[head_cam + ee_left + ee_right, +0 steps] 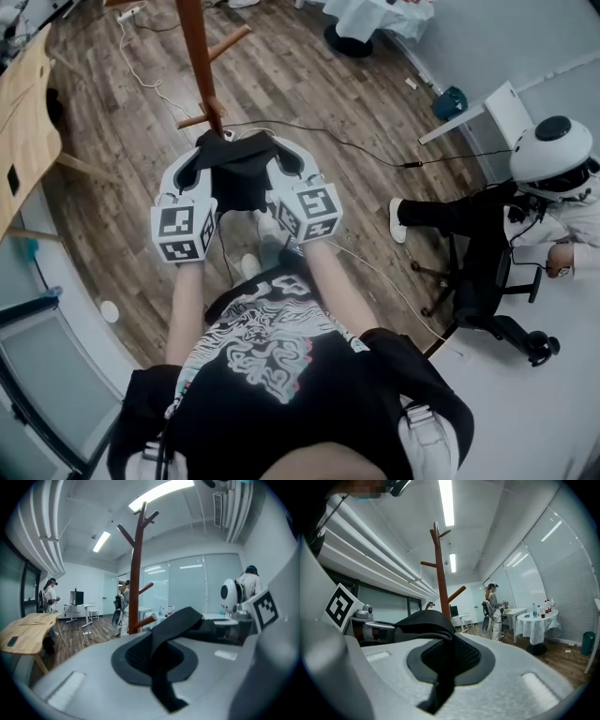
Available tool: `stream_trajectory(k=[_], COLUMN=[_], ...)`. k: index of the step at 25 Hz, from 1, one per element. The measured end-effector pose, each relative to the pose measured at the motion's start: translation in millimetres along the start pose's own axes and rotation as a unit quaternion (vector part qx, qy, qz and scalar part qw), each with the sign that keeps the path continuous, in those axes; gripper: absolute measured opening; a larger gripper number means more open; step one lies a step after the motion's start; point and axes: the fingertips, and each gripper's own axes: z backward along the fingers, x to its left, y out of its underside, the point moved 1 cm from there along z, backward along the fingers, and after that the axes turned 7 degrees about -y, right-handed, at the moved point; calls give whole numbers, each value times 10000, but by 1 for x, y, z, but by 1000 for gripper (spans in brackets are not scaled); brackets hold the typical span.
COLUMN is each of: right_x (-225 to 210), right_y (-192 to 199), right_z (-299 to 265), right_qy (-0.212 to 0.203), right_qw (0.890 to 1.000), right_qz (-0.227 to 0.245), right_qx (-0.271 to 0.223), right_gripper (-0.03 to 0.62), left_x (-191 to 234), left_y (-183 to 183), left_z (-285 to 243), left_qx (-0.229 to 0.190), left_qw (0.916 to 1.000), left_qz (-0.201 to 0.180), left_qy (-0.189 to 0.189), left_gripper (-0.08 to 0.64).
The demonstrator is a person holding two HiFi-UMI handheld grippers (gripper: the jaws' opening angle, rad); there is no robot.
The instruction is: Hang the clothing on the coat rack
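Here the black garment (242,178) hangs stretched between the two tongs, above the wooden floor (309,84) and close to the coat rack (200,66) pole. The left tongs (157,658) pinch one edge of it and the right tongs (443,663) pinch the other, both pressed tight on cloth.

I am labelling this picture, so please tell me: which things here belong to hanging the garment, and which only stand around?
Belong to the job:
black fabric clothing, pinched by the left hand-held gripper and the right hand-held gripper; tall brown wooden coat rack.

Just around:
light wooden desk; black office chair; round table with white cloth; small teal bin.
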Motion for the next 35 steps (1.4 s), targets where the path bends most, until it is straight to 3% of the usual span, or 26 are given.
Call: stream_trajectory(k=[12,35], right_x=[-22,-43], right_y=[1,-14], right_z=[-31,-85], right_qy=[-230,-460], right_qw=[9997,9987], right_qz=[-6,197], right_qx=[113,138], right_gripper=[17,17], left_x=[12,44], left_y=[4,-11], left_z=[-30,-65], left_qx=[202,49], left_qw=[9996,9991], left_qz=[117,308], left_qy=[-179,-279], left_gripper=[-2,-2])
